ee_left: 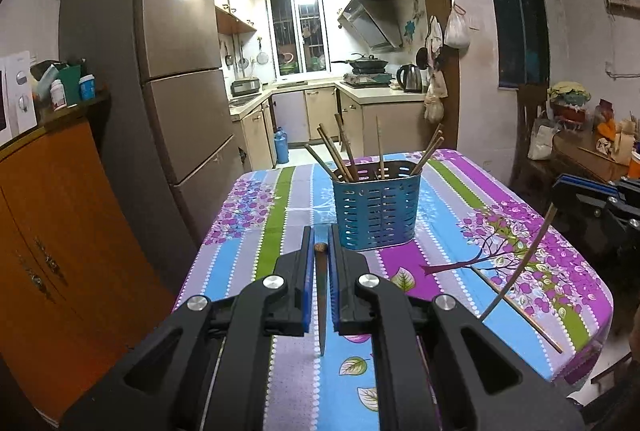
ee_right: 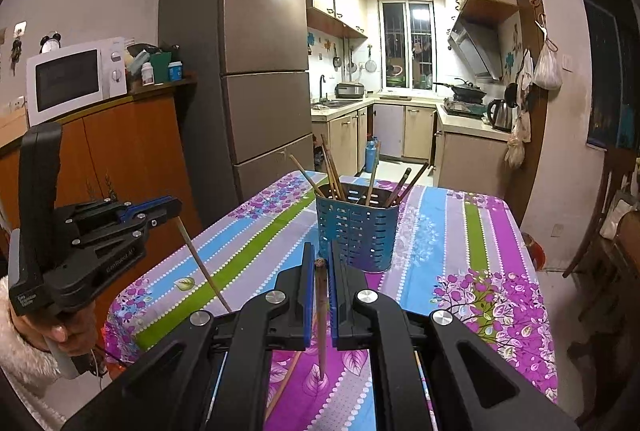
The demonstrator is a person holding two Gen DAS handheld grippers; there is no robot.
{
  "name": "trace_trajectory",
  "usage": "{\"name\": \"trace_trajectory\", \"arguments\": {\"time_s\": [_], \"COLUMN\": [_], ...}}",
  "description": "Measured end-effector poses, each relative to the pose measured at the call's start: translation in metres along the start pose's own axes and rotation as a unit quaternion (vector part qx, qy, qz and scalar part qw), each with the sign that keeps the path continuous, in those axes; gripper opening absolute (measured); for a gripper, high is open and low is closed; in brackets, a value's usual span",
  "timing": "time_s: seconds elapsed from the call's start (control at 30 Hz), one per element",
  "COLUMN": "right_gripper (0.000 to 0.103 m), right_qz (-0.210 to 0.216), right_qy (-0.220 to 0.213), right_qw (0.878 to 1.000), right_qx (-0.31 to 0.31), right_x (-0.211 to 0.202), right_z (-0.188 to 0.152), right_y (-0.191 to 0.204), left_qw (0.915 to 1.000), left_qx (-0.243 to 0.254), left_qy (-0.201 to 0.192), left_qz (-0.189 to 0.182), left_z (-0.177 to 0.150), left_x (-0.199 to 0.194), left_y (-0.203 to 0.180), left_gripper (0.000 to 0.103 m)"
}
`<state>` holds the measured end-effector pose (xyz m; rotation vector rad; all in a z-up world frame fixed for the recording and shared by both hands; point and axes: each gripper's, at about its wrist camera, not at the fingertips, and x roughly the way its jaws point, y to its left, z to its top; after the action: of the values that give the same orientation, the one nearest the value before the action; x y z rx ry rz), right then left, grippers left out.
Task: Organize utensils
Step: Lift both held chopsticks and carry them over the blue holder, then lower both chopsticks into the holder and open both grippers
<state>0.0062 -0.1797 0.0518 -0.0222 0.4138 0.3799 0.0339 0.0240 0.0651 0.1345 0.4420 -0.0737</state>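
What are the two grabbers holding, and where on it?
Each holds one chopstick. The left gripper pinches its chopstick near the top end. The right gripper pinches its chopstick near the top too.

Both grippers — left gripper [ee_right: 166,211], right gripper [ee_right: 320,267] — are black plastic with blue finger pads [ee_right: 308,311], silver screws and white lettering.

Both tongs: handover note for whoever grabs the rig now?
Left tongs: shut on a chopstick, held above the table.
Right tongs: shut on another chopstick, also in the air.
Blue holder stands upright mid-table ahead of both, several chopsticks already in it.
One loose chopstick lies on the cloth to the right.
Left to do: drop both held ones in, then fetch the loose one.
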Motion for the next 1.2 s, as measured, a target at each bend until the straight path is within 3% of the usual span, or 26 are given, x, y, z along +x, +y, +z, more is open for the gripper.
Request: {"name": "trace_trajectory", "arguments": {"time_s": [0.53, 0.7, 0.9, 1.07, 1.2], "right_gripper": [0.007, 0.007, 0.007, 0.007, 0.007], "right_qz": [-0.002, -0.003, -0.023, -0.053, -0.059], "right_qy": [-0.013, -0.025, -0.056, -0.094, -0.124], "right_qw": [1.0, 1.0, 0.998, 0.994, 0.99], "right_qx": [-0.014, -0.018, -0.016, -0.011, 0.0], "right_x": [-0.001, 0.003, 0.018, 0.04, 0.059], "right_z": [0.018, 0.043, 0.107, 0.166, 0.195], "right_y": [0.001, -0.004, -0.018, -0.033, -0.048], "left_qw": [0.9997, 0.9993, 0.9971, 0.9899, 0.9856], "left_qx": [0.011, 0.016, 0.003, -0.026, -0.033], "left_qy": [-0.02, -0.032, -0.075, -0.124, -0.143], "left_qz": [0.008, 0.009, -0.016, -0.064, -0.085], "left_z": [0.015, 0.029, 0.094, 0.163, 0.197], "left_x": [-0.003, 0.002, 0.015, 0.03, 0.051], "left_y": [-0.006, -0.012, -0.012, -0.012, -0.019], "left_gripper": [0.005, 0.005, 0.005, 0.005, 0.005]}}
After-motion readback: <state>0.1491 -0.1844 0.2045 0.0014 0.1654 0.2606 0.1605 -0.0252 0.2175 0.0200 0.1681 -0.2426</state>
